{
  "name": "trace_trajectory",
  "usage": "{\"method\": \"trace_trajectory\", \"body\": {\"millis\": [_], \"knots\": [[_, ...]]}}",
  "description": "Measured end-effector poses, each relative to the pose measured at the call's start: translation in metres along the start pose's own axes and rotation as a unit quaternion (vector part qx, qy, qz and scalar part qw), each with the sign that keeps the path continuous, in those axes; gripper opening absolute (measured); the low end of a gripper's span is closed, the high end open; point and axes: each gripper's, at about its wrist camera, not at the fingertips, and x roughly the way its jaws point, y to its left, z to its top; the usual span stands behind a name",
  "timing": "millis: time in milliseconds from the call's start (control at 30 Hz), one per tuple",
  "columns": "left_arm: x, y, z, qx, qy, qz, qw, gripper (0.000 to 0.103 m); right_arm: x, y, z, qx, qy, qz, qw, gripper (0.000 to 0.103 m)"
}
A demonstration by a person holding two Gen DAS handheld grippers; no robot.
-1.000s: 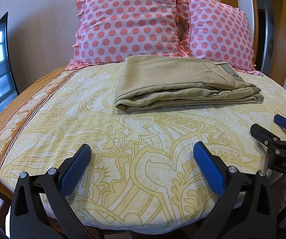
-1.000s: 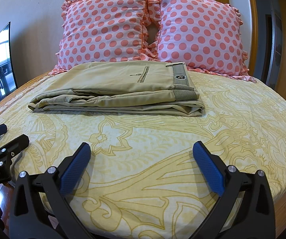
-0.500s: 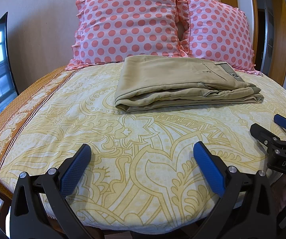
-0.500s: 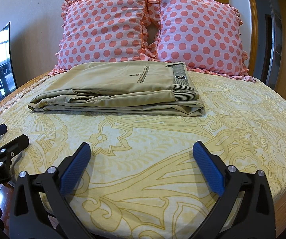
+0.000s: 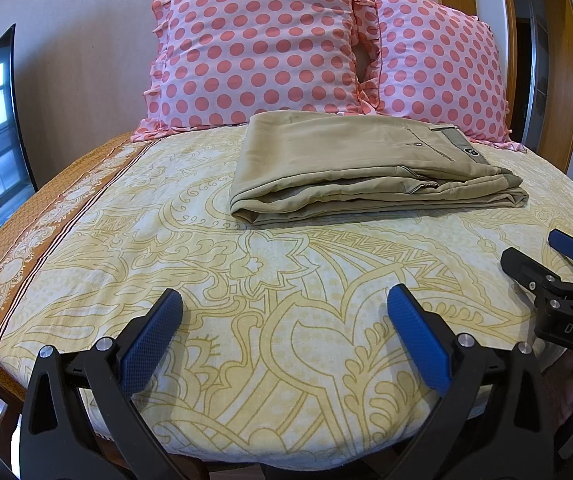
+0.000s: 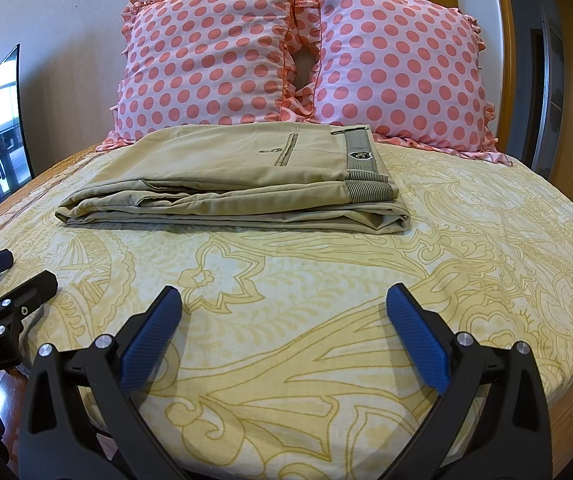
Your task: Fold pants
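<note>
Pants-folding looks finished, since nothing has shifted over the last second: nearest the cameras, the left gripper (image 5: 284, 336) and right gripper (image 6: 282, 336) hover over the front of the bedspread (image 6: 326, 280), both jaws spread wide and holding nothing. Farther back the pants (image 6: 246, 184) lie as a flat folded stack, well apart from both, just before the polka-dot pillows (image 6: 214, 64).

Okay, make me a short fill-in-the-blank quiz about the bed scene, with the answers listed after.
1. The folded khaki pants lie on the yellow patterned bedsheet in front of two pink ____ pillows.
2. The left gripper and the right gripper both have jaws that are ____.
3. Neither gripper is ____ the pants.
4. The gripper pads are coloured ____.

Answers: polka-dot; open; touching; blue
</note>
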Motion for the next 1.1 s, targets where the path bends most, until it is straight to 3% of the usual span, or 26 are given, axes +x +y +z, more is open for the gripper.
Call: {"method": "trace_trajectory", "body": {"millis": [1100], "knots": [[-0.0002, -0.0022, 0.0036, 0.0, 0.008, -0.002, 1.0, 0.102, 0.0, -0.0007, -0.0002, -0.001, -0.001, 0.001, 1.0, 0.101]]}}
